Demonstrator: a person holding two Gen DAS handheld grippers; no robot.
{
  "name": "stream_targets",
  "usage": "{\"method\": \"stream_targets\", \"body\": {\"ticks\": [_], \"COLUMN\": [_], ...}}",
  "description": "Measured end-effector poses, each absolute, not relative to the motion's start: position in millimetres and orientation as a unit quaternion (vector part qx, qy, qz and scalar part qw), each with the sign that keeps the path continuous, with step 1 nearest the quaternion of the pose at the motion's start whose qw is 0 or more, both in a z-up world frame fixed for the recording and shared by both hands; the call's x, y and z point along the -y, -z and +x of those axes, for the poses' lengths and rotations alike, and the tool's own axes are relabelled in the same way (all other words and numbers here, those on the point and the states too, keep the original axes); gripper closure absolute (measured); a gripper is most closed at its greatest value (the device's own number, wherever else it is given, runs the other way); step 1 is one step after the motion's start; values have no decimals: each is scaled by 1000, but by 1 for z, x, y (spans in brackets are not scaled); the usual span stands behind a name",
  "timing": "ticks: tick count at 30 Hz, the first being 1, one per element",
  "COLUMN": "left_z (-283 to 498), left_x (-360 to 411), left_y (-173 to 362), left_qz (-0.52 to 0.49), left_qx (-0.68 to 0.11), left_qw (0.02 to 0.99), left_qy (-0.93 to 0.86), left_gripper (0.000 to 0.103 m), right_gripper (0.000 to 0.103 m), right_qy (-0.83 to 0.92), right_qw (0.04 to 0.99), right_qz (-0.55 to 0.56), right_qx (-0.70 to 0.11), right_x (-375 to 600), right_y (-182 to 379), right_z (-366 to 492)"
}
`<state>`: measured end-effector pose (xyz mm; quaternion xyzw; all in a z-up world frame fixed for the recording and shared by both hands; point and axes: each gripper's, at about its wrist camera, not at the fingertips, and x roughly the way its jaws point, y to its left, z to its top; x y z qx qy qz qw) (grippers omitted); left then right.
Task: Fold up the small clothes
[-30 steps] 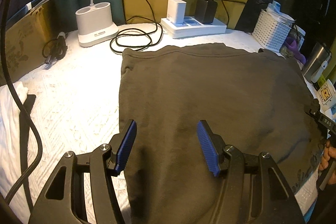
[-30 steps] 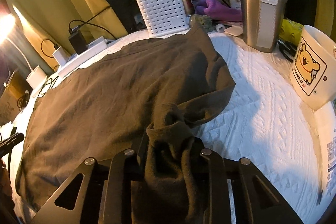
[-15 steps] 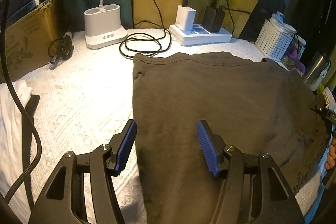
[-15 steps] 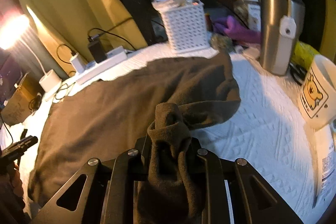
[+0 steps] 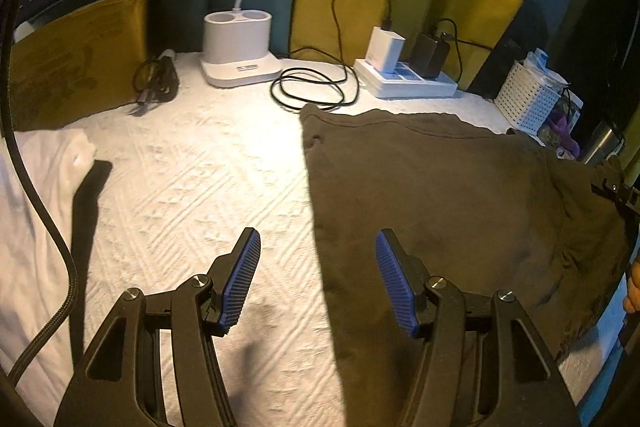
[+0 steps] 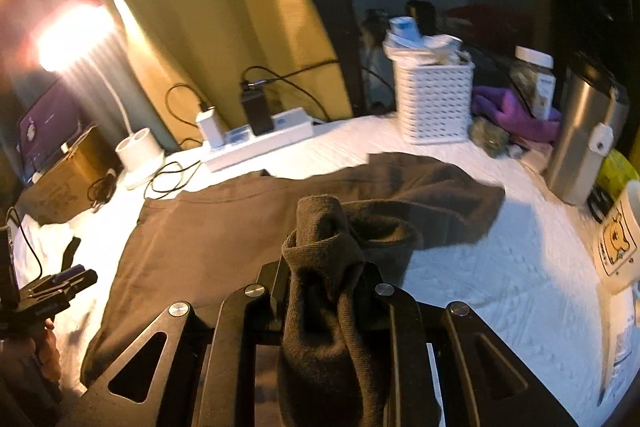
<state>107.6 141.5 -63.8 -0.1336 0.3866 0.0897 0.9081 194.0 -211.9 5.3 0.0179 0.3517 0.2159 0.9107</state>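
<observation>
A dark brown garment (image 5: 432,187) lies spread on the white quilted surface (image 5: 200,187). My left gripper (image 5: 318,279) is open and empty, hovering over the garment's left edge. My right gripper (image 6: 324,291) is shut on a bunched corner of the garment (image 6: 324,251) and holds it raised, with the cloth's right side drawn over itself toward the left. The right gripper shows at the right edge of the left wrist view (image 5: 616,187). The left gripper shows at the far left of the right wrist view (image 6: 60,283).
At the back stand a white lamp base (image 5: 238,47), a power strip with chargers (image 5: 404,83) and coiled cable (image 5: 312,91). A white basket (image 6: 434,103), steel tumbler (image 6: 584,131) and bear mug (image 6: 618,239) stand at right. White cloth (image 5: 36,211) and a cardboard box (image 5: 72,67) lie at left.
My right gripper has lifted the held corner and carried it left, folding the garment's right side over. My left gripper has shifted left off the cloth toward its edge.
</observation>
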Motion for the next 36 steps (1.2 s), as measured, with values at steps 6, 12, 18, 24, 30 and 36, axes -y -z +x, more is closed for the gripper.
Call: {"method": "stream_targets", "body": {"ticks": [6,12,18,24,30,36], "left_z": [95,82,73,64,56,47], "left_x": [-156,-171,-181,-188,-193,-195], "left_y": [65,64,64,64,63,61], "left_qz": [-142,-147,-150,-153,-155,-155], "left_qx": [-383,-380,-379,-377,-373,-372], "left_qw": [908,908,907,907,908,909], "left_qy": [-95,-100,-104,-106,-107,-109], "left_gripper": [43,43,43,43,43,43], "right_gripper": [84,84,84,84,84,85], "right_qy": [-238,-266,-288,-311,-344,-378], "right_qw": [906,898,888,876,860,838], "right_qz": [0,-17,-40,-66,-89,-113], "right_qx": [-350,-351,-355,-363,-367,-376], "right_x": [178,141,106,73,40,13], "right_y": [-9,-9,-4,7,17,30], "right_z": [186,179,171,158,137,112]}}
